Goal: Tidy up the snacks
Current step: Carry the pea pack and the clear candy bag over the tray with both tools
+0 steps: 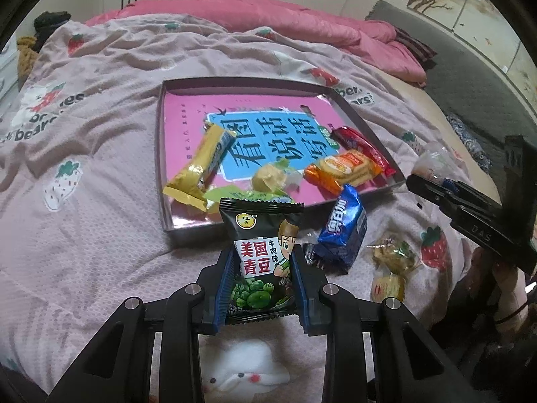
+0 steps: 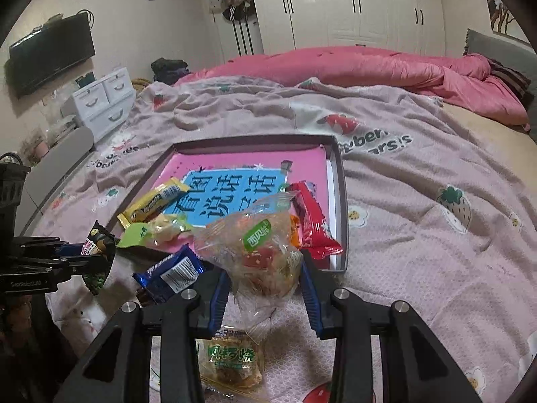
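Observation:
My left gripper (image 1: 261, 265) is shut on a black green-pea packet (image 1: 263, 252), held upright just in front of the shallow box lid (image 1: 188, 231) on the bed. In that lid lie a yellow bar (image 1: 201, 164), a red bar (image 1: 364, 149), an orange biscuit pack (image 1: 345, 168) and a green-wrapped sweet (image 1: 268, 179). My right gripper (image 2: 265, 277) is shut on a clear-wrapped snack (image 2: 260, 248) with a green label, lifted near the lid's front right corner (image 2: 339, 265). On the blanket in front of the lid sit a blue cookie pack (image 1: 344, 228) and small wrapped cakes (image 1: 392, 258).
A pastry pack (image 2: 231, 359) lies on the strawberry-print blanket (image 2: 419, 235) under my right gripper. A rolled pink quilt (image 2: 369, 67) fills the far side of the bed. White drawers (image 2: 100, 100) stand at the left beside the bed.

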A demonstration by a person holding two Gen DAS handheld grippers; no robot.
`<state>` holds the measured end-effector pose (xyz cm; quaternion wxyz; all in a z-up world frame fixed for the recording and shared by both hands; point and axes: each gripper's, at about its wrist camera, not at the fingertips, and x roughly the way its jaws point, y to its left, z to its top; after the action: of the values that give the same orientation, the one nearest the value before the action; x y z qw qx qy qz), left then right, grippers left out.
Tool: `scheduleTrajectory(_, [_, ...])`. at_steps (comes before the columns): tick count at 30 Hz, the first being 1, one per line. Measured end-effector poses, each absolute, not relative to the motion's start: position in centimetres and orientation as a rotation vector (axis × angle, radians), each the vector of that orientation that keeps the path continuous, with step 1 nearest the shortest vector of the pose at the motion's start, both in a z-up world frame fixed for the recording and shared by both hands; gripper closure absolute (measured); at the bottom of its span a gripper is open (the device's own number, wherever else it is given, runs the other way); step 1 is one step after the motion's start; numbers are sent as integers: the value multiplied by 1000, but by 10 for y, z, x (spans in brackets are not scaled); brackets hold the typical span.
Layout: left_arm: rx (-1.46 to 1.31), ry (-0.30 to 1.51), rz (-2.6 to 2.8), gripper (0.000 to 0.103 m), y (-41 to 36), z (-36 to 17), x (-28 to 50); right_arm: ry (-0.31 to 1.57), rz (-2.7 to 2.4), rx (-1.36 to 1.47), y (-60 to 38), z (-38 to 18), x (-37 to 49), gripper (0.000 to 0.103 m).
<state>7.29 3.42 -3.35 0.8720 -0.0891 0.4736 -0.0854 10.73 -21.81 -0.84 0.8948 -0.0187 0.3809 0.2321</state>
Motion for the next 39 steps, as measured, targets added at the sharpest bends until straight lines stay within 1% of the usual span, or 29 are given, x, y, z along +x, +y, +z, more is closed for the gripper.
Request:
scheduleTrajectory(9, [-182,882,-138,70,49,-11,75,737,471,-15,-222,2,106,64])
scheduleTrajectory(17, [-221,828,-132,69,63,0,78,715,458,9,-227,7,107,63])
scheduleTrajectory(29, [-248,791,-116,69,70,4,92,695,445,50,-233,11,119,63])
scheduleTrajectory(39, [-235,801,-102,69,68,-8,112,701,442,64,-233,9,130,63])
